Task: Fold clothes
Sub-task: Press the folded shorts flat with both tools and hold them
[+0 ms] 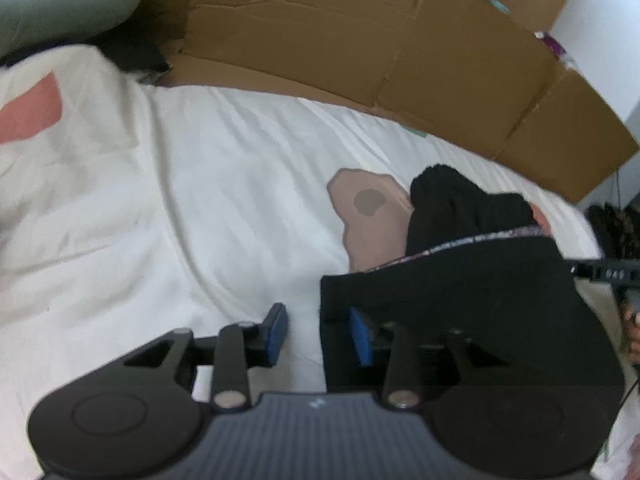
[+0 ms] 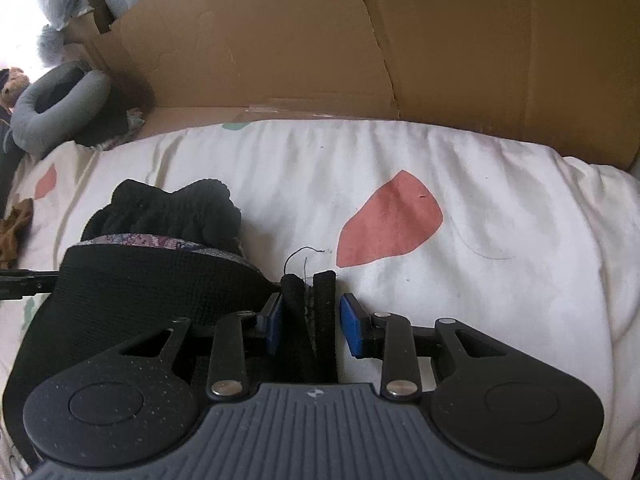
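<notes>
right hand-held gripper (image 2: pixel 308 326), black garment (image 2: pixel 152 280) between pads

A black knit garment (image 2: pixel 160 280) with a patterned band lay bunched; its folded corner stood between the right jaws, unclamped, left of them.

Black knitted garment (image 2: pixel 160 280): lying on white patterned bed sheet (image 2: pixel 480 280), left of centre in the right wrist view. Flattened brown cardboard box (image 2: pixel 360 40): behind sheet. Grey ring-shaped cushion (image 2: pixel 60 104): far left, beside box.
</notes>
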The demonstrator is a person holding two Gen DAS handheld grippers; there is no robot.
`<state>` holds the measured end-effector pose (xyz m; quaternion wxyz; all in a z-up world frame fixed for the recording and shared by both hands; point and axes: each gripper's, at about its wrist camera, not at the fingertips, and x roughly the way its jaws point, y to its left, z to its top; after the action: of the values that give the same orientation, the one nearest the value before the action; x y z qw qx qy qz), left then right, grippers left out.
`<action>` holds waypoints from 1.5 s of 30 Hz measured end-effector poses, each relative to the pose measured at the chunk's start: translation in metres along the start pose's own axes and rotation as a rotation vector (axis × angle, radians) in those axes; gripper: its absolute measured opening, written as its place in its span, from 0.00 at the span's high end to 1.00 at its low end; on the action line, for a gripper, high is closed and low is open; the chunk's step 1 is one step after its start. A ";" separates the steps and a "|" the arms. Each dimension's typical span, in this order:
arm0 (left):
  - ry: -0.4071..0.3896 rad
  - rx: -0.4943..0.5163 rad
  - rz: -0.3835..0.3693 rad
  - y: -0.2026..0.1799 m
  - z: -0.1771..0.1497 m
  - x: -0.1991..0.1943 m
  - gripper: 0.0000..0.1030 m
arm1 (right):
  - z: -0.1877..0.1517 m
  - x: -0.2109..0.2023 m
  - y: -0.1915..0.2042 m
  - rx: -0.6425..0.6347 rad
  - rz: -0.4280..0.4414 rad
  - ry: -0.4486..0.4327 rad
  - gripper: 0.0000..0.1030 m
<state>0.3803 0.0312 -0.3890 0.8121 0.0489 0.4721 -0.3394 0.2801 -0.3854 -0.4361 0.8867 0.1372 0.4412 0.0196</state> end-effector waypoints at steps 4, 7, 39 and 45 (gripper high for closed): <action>0.009 0.018 0.034 -0.009 0.003 0.005 0.60 | -0.001 -0.004 0.001 -0.003 -0.003 0.003 0.91; 0.011 0.073 0.063 -0.020 0.005 0.007 0.60 | -0.001 -0.010 -0.002 0.002 -0.032 -0.010 0.92; -0.076 0.069 0.080 -0.034 0.016 -0.044 0.95 | 0.003 -0.069 -0.005 0.038 -0.024 -0.129 0.94; -0.133 0.085 0.078 -0.045 0.026 -0.059 0.95 | 0.002 -0.086 -0.004 0.049 -0.011 -0.165 0.93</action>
<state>0.3534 0.0160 -0.3167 0.8515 0.0790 0.4003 -0.3294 0.2289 -0.4034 -0.3689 0.9165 0.1575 0.3676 -0.0077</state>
